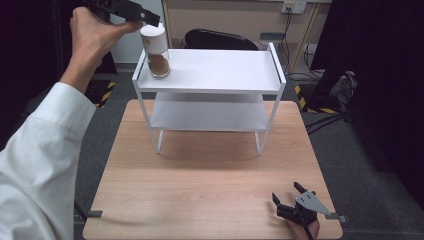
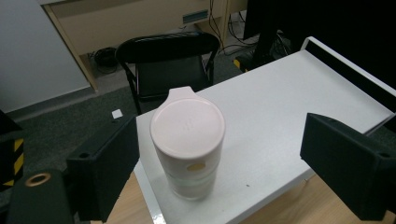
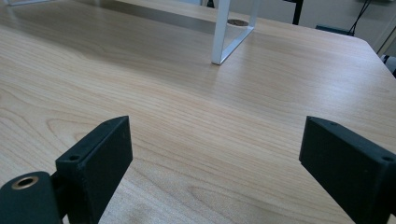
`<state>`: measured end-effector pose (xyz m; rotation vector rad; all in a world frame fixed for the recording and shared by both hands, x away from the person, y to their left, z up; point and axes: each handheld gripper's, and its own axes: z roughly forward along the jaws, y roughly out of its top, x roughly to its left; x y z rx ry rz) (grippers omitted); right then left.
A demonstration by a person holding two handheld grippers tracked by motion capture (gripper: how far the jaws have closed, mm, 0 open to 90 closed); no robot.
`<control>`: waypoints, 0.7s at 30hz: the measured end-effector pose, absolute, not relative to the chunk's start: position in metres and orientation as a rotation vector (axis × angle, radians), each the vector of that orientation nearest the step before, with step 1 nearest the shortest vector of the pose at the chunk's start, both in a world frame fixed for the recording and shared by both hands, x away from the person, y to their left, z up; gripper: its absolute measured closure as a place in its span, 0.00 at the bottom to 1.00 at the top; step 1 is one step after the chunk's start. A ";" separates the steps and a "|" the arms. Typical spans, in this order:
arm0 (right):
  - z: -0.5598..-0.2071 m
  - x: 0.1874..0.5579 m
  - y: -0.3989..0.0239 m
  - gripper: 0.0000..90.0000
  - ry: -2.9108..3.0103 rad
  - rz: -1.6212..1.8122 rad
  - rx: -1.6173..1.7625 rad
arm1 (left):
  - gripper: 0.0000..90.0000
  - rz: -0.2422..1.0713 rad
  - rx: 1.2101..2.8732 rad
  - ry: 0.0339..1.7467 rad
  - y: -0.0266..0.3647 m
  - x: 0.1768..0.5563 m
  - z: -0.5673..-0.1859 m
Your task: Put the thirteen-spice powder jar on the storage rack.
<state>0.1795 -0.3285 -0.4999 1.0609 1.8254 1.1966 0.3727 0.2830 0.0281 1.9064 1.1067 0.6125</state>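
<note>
Your left claw point(image 2: 219, 163) hangs spread above the jar point(image 2: 187, 140), its jaws either side and clear of it. The jar stands upright at the left end of the shelf's point(image 1: 220, 70) top tier. Your right claw point(image 1: 287, 196) rests spread on the worktop point(image 1: 210, 185), near its right front corner.

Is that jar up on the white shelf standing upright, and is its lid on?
Upright, lid on. The jar stands on the shelf's top tier near its left corner, brown contents settled at the bottom. The left gripper view shows its pale lid seated level.
</note>
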 end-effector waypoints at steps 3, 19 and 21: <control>-0.500 0.179 -0.328 0.10 1.827 1.196 1.061 | 0.11 0.598 1.910 1.063 0.289 0.360 0.031; -0.499 0.179 -0.325 0.10 1.835 1.170 1.056 | 0.11 0.505 1.829 0.853 0.346 0.281 0.025; -0.498 0.179 -0.324 0.10 1.838 1.167 1.054 | 0.11 0.502 1.824 0.841 0.352 0.275 0.022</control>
